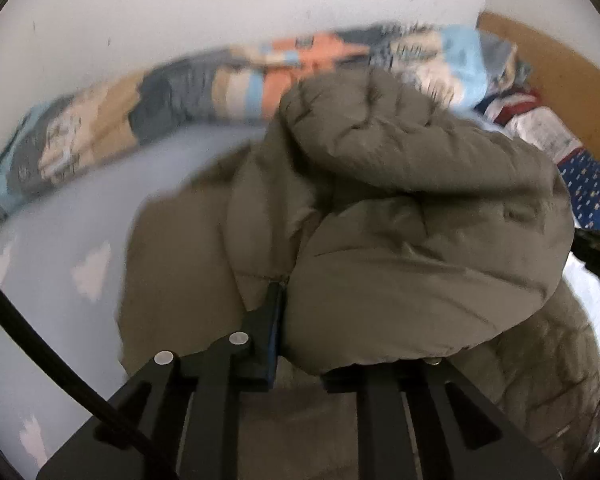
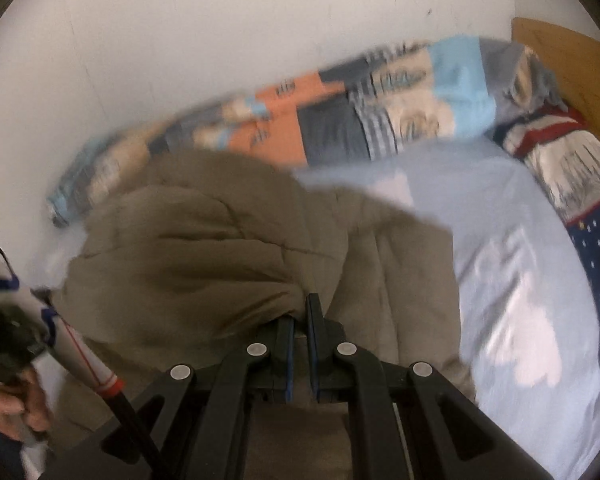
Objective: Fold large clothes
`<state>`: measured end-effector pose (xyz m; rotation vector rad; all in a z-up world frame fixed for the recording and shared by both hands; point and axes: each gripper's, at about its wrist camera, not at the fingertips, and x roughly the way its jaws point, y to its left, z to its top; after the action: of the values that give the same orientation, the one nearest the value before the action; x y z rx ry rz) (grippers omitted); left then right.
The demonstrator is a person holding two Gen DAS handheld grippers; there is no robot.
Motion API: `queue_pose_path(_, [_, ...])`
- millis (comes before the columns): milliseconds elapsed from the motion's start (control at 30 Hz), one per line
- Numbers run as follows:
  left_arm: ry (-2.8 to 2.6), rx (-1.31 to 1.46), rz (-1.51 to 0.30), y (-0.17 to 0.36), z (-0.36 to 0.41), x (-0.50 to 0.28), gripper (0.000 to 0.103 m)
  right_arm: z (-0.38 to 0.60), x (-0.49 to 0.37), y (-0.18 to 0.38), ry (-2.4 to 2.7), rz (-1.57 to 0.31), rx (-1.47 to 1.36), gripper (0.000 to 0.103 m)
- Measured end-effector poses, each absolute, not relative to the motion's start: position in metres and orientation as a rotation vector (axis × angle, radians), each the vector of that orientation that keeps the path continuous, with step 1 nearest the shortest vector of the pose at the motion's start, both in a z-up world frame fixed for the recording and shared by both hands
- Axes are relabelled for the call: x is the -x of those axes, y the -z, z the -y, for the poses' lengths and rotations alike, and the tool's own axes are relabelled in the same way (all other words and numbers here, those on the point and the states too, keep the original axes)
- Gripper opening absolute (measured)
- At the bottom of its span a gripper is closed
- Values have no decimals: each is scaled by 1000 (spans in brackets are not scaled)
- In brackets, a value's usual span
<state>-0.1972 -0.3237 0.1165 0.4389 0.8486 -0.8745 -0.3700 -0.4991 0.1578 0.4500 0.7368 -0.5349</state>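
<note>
The olive puffer jacket [image 1: 400, 208] fills the centre and lower right of the left view, bunched over the pale blue bedsheet [image 2: 500, 248]. Left gripper [image 1: 278, 292] and right gripper [image 2: 302, 312] each pinch its fabric, apparently to carry one edge across for a fold.

Patchwork quilt [image 2: 340, 120]; blue sheet [image 2: 500, 248]; headboard [image 2: 572, 64]
</note>
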Motion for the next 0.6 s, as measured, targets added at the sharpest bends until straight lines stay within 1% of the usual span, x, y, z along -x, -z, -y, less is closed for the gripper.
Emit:
queue_pose_path(67, [856,-438,-849,-110,322,203,16,493,363,-124,555,-811,-421,6])
queue_pose_path(133, [845,-439,-838,-111,319,210,18,492,361,-104,577,-840,-405,6])
queue_pose_path(200, [847,-464,-833,-114,317,216,25,491,361,-101,581,-839,-405,7])
queue_pose_path(233, [846,-472,-835,-114,316,216,43,490,362,-104,578,-849,-396,7])
queue_pose_path(267, [829,-479,-848,-114,312,217,69,490,363,-107,577,-848,-397,8])
queue_pose_path(300, [820,-476,-862,-115,308,216,75,491,367,-111,577,-834,-412,9])
queue_pose_path(367, [818,-480,-893,-117,296,220,75,494,378,-115,577,-848,-454,11])
queue_pose_path(467, [807,-474,-891,-129,277,224,75,497,399,-126,579,-849,-506,11])
queue_pose_path(600, [808,-340,-870,-159,256,216,75,498,432,-155,610,-784,-578,11])
